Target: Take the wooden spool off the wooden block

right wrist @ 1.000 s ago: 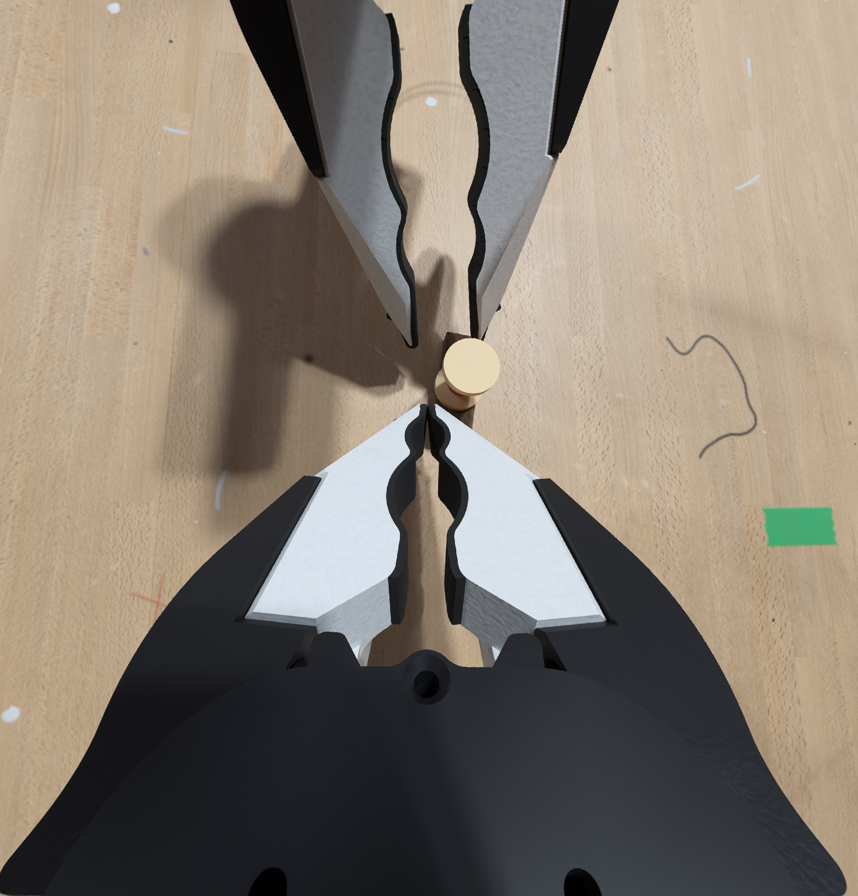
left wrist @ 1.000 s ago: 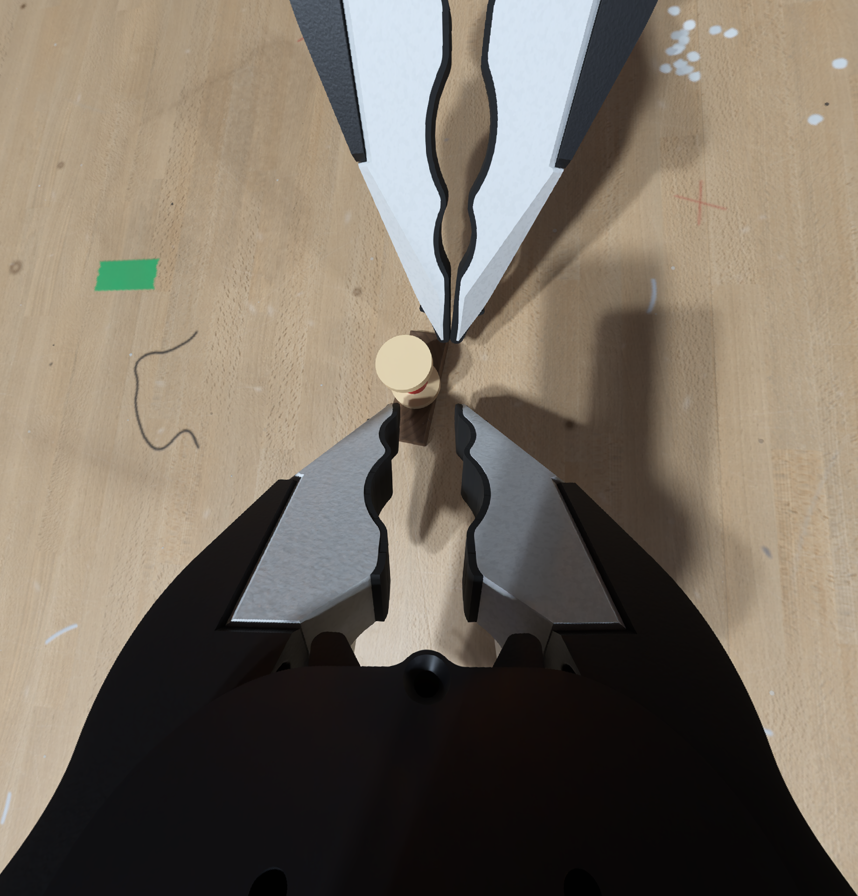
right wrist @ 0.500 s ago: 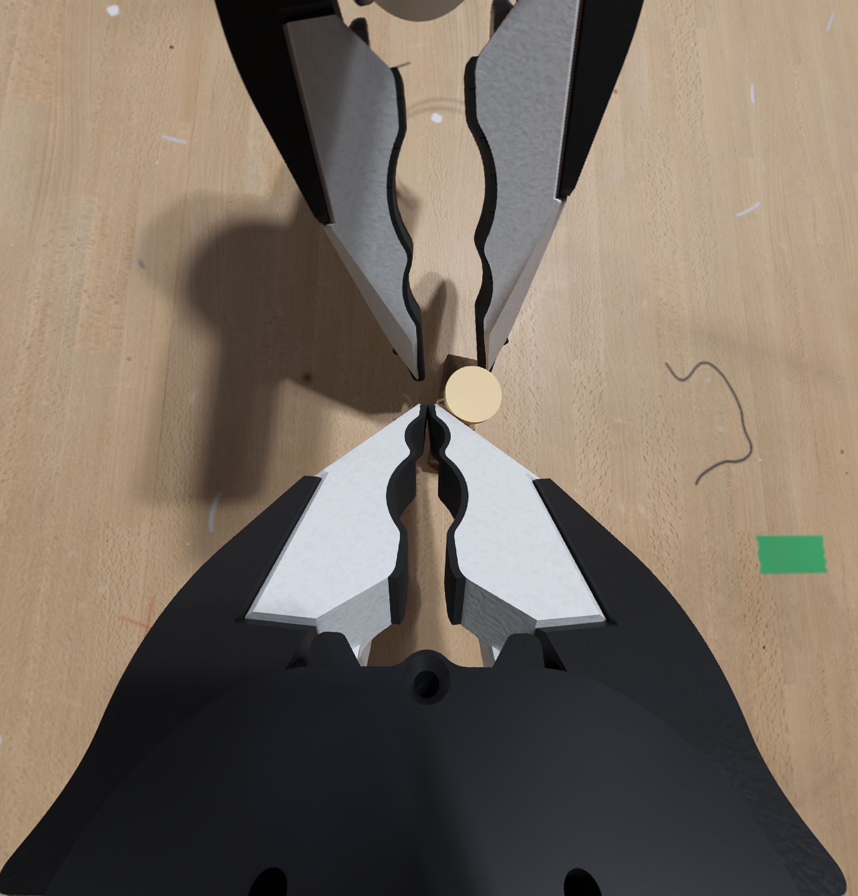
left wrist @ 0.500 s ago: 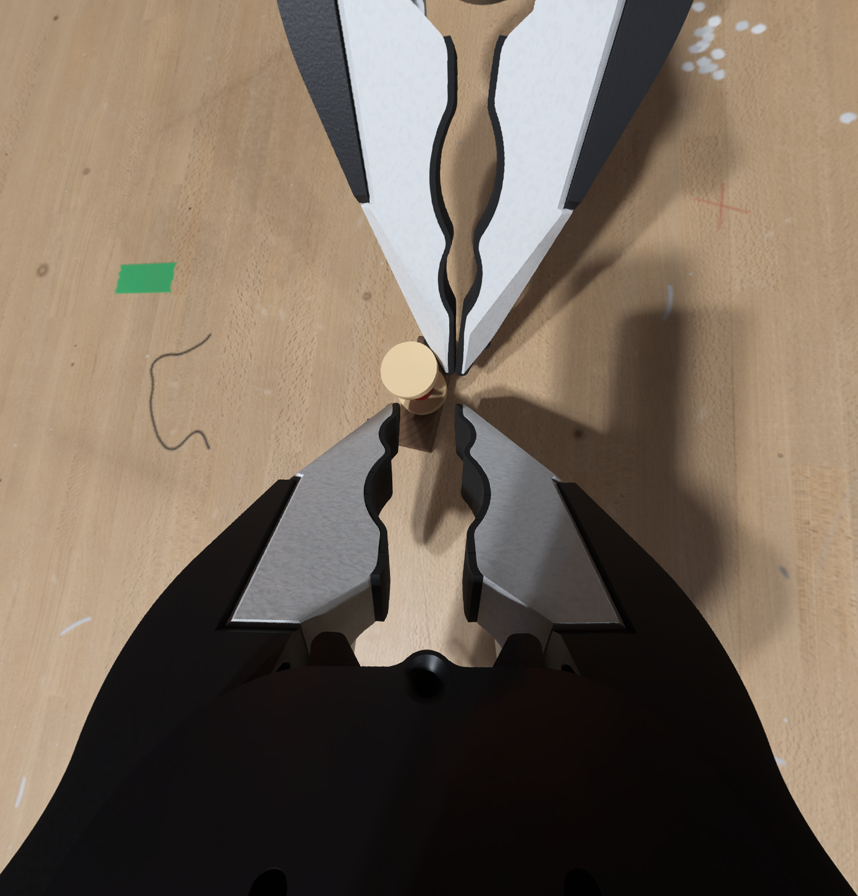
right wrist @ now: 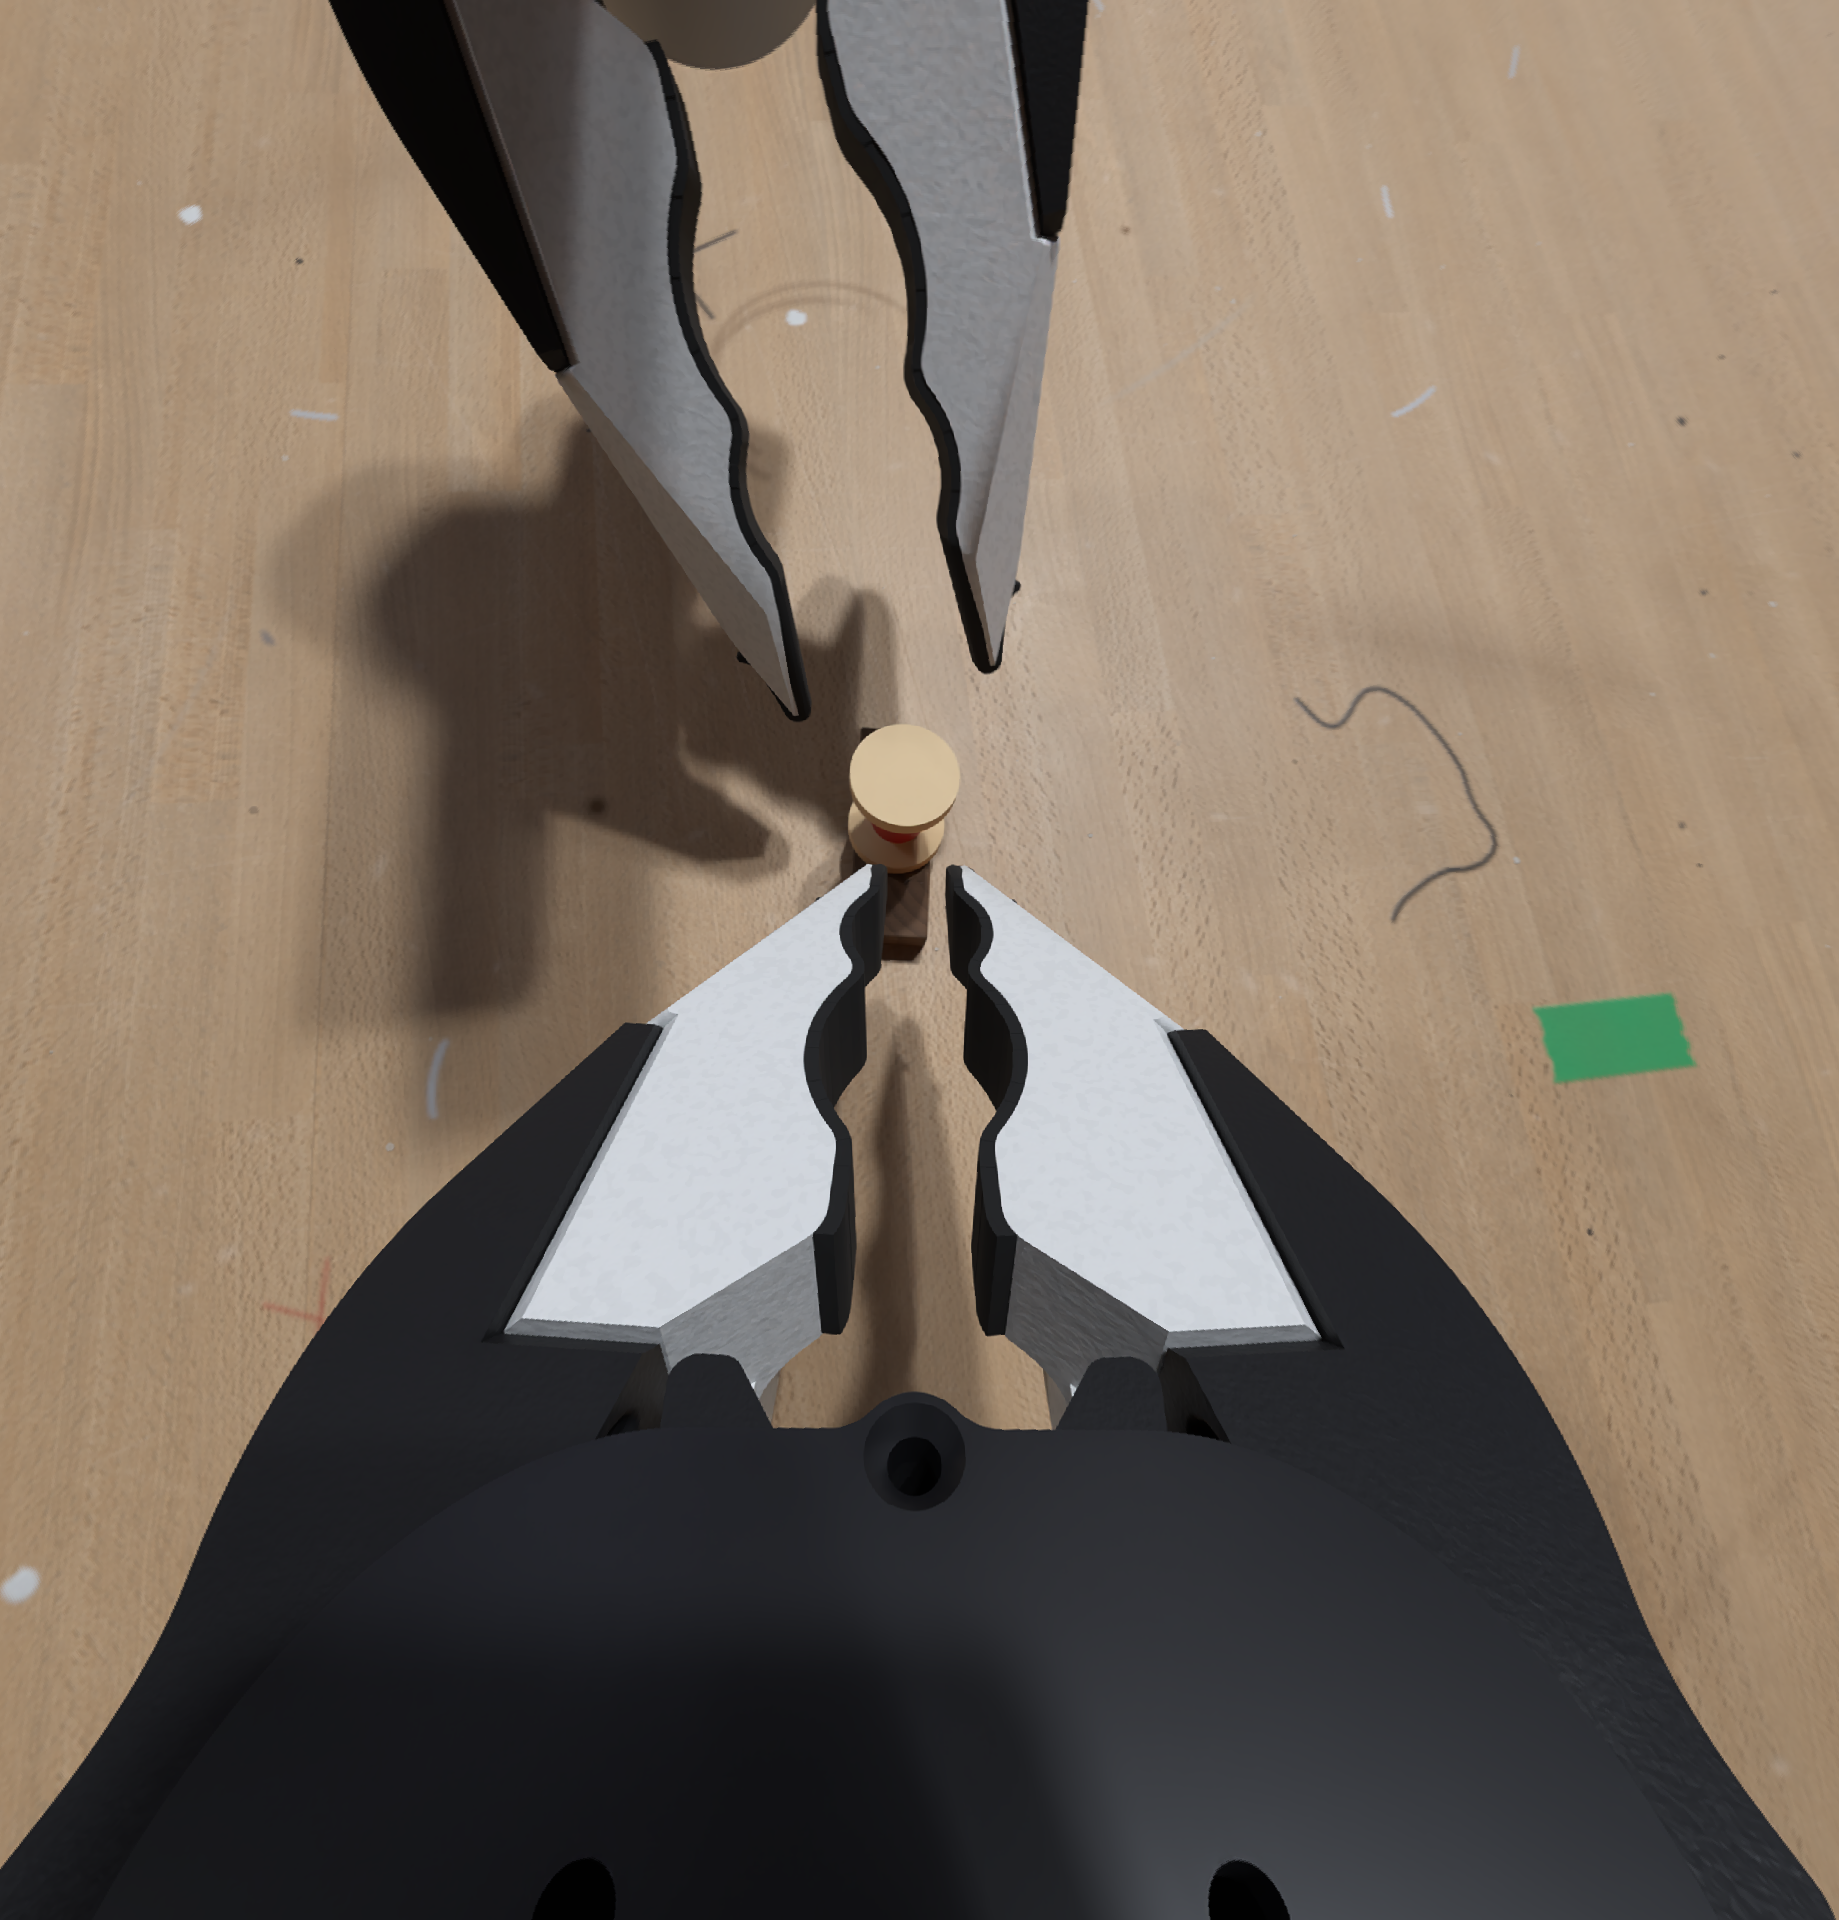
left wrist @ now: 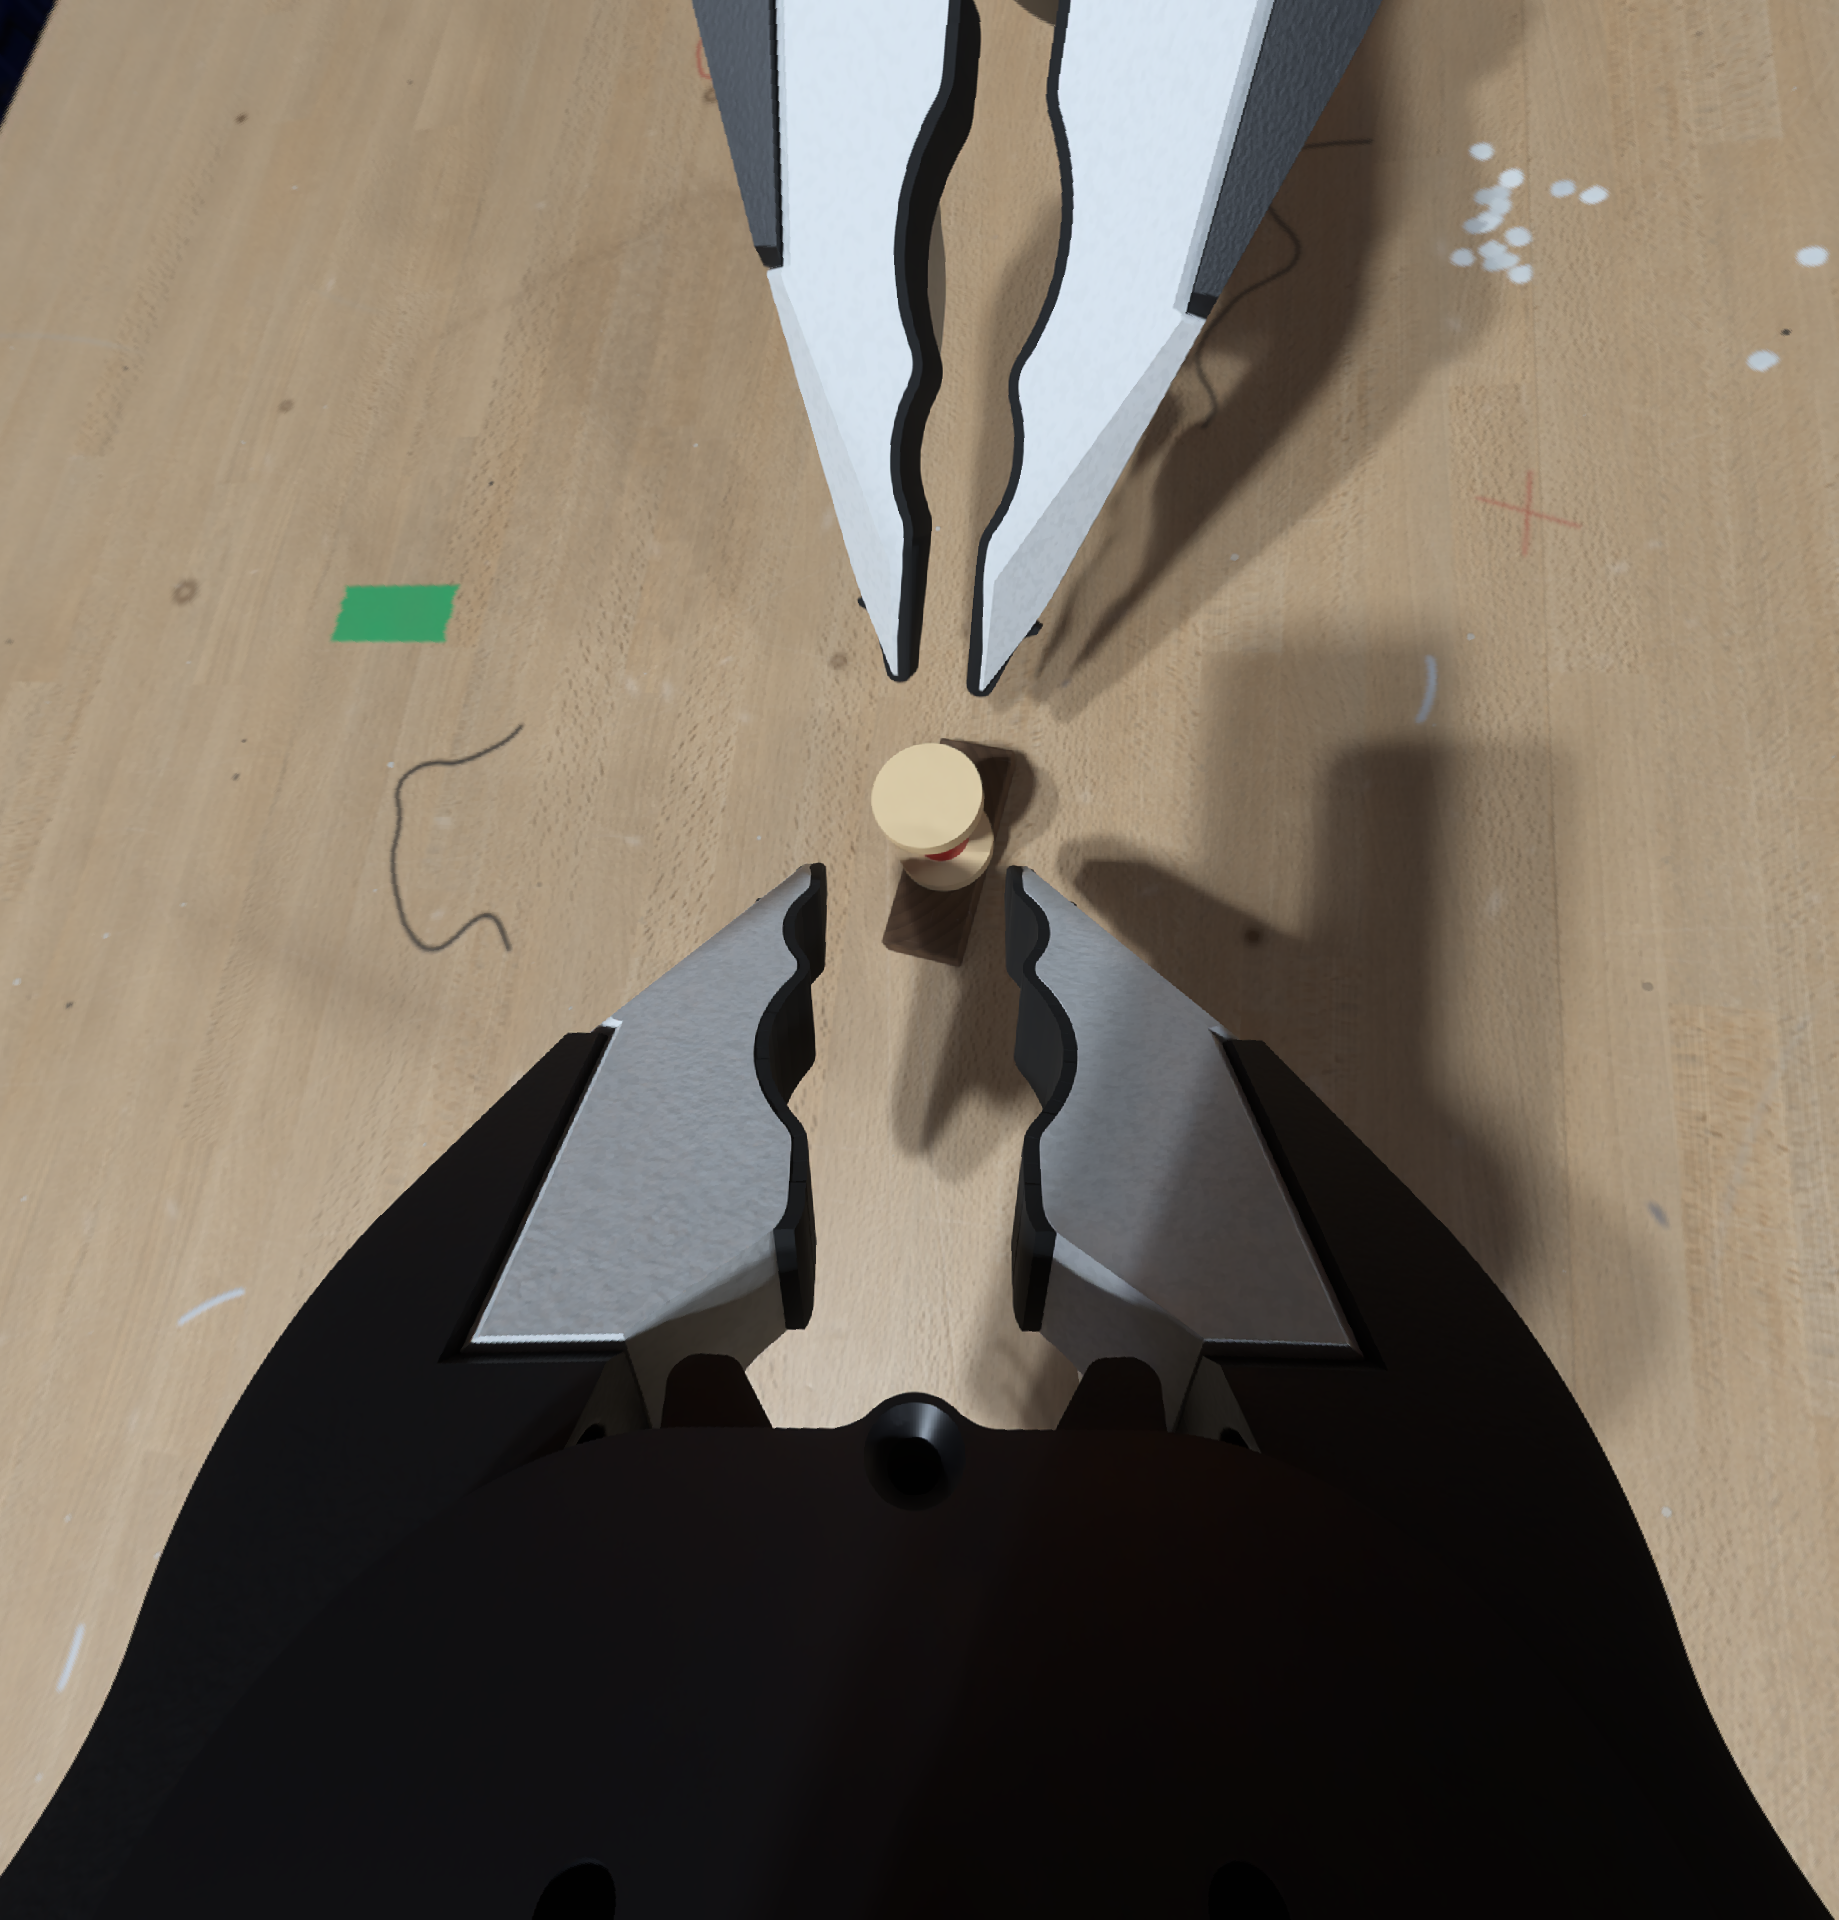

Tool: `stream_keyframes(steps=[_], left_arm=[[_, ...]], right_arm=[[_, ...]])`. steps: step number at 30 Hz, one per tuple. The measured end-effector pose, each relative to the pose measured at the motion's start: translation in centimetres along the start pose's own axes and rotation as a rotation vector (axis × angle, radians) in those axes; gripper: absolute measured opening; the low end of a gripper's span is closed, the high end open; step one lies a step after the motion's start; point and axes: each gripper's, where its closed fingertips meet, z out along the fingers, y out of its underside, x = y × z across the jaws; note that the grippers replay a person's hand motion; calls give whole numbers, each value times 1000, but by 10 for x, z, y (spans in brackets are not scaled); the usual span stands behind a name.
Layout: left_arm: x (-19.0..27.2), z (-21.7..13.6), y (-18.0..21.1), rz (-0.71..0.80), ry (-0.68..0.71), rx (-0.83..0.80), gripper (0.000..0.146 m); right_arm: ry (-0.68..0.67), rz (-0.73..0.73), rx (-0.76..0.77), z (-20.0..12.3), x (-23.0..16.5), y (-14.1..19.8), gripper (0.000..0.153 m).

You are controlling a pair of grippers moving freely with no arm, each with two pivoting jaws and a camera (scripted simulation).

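Note:
A pale wooden spool [left wrist: 927,795] with a red core stands upright on a small dark wooden block [left wrist: 930,930] that lies on the wooden table. My left gripper [left wrist: 915,878], with grey fingers, is open and empty, its tips just short of the spool on either side of the block. My right gripper [right wrist: 912,878], with white fingers, is open by a narrow gap and empty, above the block's near end [right wrist: 904,925] and close to the spool [right wrist: 904,779]. The two grippers face each other across the spool: the right one [left wrist: 941,675] and the left one [right wrist: 891,688] each show in the other's view.
A green tape patch [left wrist: 395,613] and a black squiggle [left wrist: 447,842] mark the table on one side; both also show in the right wrist view, tape [right wrist: 1611,1039] and squiggle [right wrist: 1434,800]. A red cross [left wrist: 1528,511] and white specks [left wrist: 1507,223] lie opposite.
Both grippers have drawn back from the spool. The right gripper's tips were touching and now stand slightly apart. The left gripper's gap has widened. The spool stays on the block.

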Motion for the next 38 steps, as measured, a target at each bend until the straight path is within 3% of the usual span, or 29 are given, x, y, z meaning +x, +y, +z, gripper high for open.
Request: stream_keyframes(steps=[9,17,22,31,38], left_arm=[[-6,-5,8,-35,9,-24,38],[-2,-1,12,-47,43,-39,36],[-1,2,14,-56,54,-49,33],[-6,-1,10,-88,52,-9,31],[-5,0,5,-94,47,8,41]], right_arm=[[18,16,1,4,2,-4,25],[34,23,-110,22,-1,-3,33],[39,1,-175,31,-2,-5,23],[19,5,-74,25,-3,-11,23],[18,24,2,20,1,-18,23]])
